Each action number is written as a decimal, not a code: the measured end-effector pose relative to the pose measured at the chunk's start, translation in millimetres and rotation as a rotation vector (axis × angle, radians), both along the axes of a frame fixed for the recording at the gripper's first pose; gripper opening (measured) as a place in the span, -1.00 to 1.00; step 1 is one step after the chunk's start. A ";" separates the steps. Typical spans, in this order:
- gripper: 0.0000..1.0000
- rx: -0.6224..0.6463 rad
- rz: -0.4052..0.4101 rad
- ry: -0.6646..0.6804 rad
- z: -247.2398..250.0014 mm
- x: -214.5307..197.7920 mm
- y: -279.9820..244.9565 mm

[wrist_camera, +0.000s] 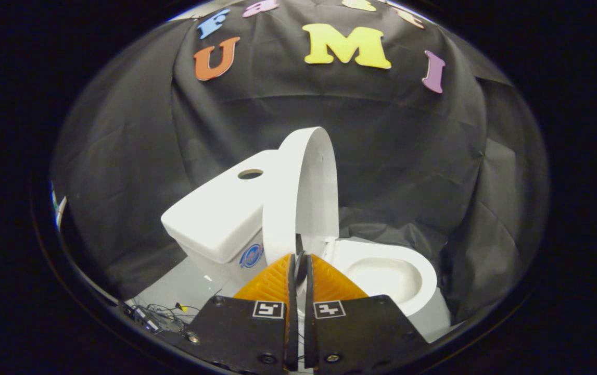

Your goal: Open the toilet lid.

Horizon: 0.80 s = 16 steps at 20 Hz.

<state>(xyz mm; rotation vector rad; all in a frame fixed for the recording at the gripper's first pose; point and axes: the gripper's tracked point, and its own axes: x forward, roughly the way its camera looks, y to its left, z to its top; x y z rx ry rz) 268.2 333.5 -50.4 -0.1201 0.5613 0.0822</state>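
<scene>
Black cloth walls the booth on every side, with a pale floor (pixel 183 284) beneath. Nearest to view, my claw (pixel 299 263) has its two orange fingers (pixel 272 281) drawn almost together, with only a thin slit between them; a dark edge sits in that slit, but I cannot tell whether both fingers press on anything. Just ahead of the fingertips, the toilet lid (pixel 303 192) stands raised, close to upright, its lower edge meeting the tips. To one side of the fingers lies the open bowl (pixel 386 273), uncovered. Beyond the lid sits the tank (pixel 220 219), which the lid nearly touches. By my judgement the task is almost done: what remains is to let the lid rest back against the tank and draw the claw clear. Loose wires (pixel 160 315) lie on the floor beside the claw.
</scene>
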 end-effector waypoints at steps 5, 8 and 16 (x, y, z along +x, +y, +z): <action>-0.84 -0.025 0.034 0.002 -2.1 1.2 10.5; -0.84 -0.032 0.058 0.000 -1.8 2.6 15.6; -0.56 -0.130 0.090 0.033 -11.7 -7.2 20.0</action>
